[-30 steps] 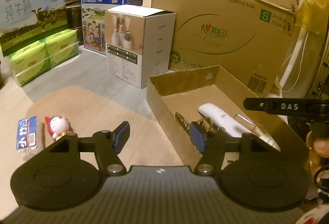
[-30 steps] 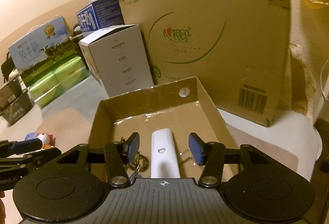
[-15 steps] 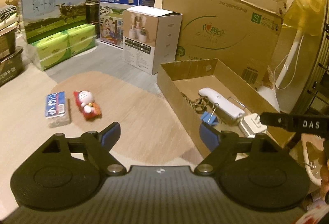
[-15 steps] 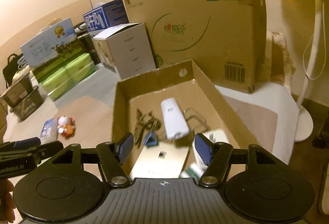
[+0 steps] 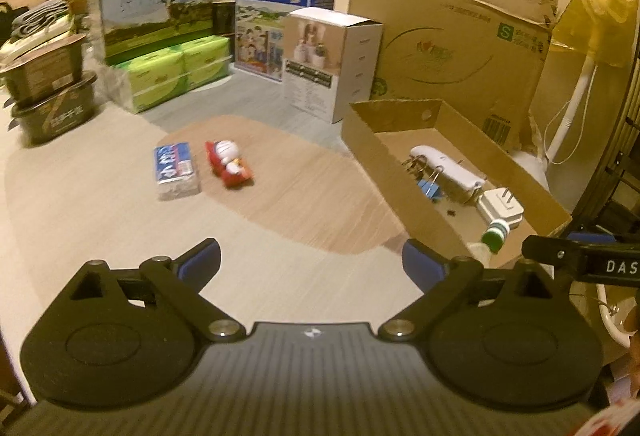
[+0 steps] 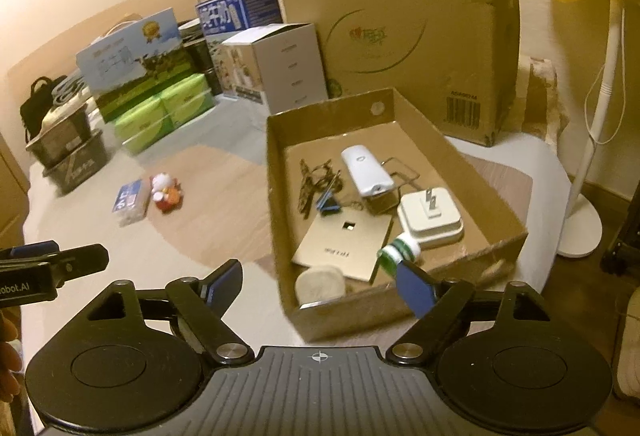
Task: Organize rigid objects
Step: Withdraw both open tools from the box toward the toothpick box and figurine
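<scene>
A shallow cardboard tray (image 6: 360, 310) holds a white device (image 6: 366, 172), keys (image 6: 312, 180), a blue binder clip (image 6: 328, 204), a white plug adapter (image 6: 430, 216), a gold plate (image 6: 344, 240) and a green-capped bottle (image 6: 398, 252). On the table left of the tray lie a blue tissue pack (image 5: 176, 170) and a red-and-white cat toy (image 5: 228, 164). My left gripper (image 5: 310, 264) hovers over bare table, its jaws opening with nothing between them. My right gripper (image 6: 320, 288) hangs before the tray's near corner, jaws also opening and empty.
A large cardboard box (image 6: 400, 36) and a white carton (image 5: 332, 64) stand behind the tray. Milk cartons, green tissue packs (image 5: 176, 72) and dark bowls (image 5: 52, 88) line the far left. A white fan stand (image 6: 592, 156) rises at the right.
Both grippers have drawn back from the tray and opened wider. The tray's whole contents, the tissue pack and the toy have come into view.
</scene>
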`<state>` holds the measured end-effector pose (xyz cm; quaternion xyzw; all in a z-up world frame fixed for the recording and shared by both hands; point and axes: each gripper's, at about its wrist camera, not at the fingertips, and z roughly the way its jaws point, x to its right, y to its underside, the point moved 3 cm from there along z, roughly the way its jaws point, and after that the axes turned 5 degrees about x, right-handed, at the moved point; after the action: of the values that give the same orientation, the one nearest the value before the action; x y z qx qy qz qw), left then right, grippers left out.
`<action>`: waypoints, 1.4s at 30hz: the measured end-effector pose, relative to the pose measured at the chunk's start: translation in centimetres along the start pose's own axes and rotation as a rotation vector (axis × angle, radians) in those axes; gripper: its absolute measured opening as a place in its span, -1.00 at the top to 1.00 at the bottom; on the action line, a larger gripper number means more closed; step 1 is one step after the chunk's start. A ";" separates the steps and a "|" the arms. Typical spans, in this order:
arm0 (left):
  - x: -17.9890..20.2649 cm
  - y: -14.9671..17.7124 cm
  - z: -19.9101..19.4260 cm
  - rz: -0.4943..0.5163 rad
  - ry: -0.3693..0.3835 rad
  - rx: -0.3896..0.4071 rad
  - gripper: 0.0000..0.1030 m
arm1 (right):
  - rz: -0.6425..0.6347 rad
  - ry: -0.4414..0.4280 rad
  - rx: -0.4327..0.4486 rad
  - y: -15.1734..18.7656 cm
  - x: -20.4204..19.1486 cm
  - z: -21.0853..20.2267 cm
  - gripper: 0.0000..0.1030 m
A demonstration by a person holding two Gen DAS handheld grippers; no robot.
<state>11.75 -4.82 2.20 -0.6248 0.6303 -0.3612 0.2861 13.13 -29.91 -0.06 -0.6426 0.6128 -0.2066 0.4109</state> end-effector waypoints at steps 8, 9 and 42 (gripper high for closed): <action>-2.0 1.4 -1.8 -0.030 -0.036 -0.006 -0.94 | -0.028 -0.035 -0.017 1.3 -2.3 -0.8 -0.67; -2.3 1.5 -2.0 -0.033 -0.041 -0.006 -0.94 | -0.032 -0.040 -0.018 1.4 -2.6 -0.8 -0.67; -8.2 2.5 -3.5 -0.102 -0.124 -0.010 -0.94 | -0.133 -0.121 -0.050 2.0 -8.5 0.9 -0.68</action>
<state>7.88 3.61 1.47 -0.6784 0.5807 -0.3330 0.3027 11.24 -21.33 -0.10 -0.7032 0.5478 -0.1791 0.4162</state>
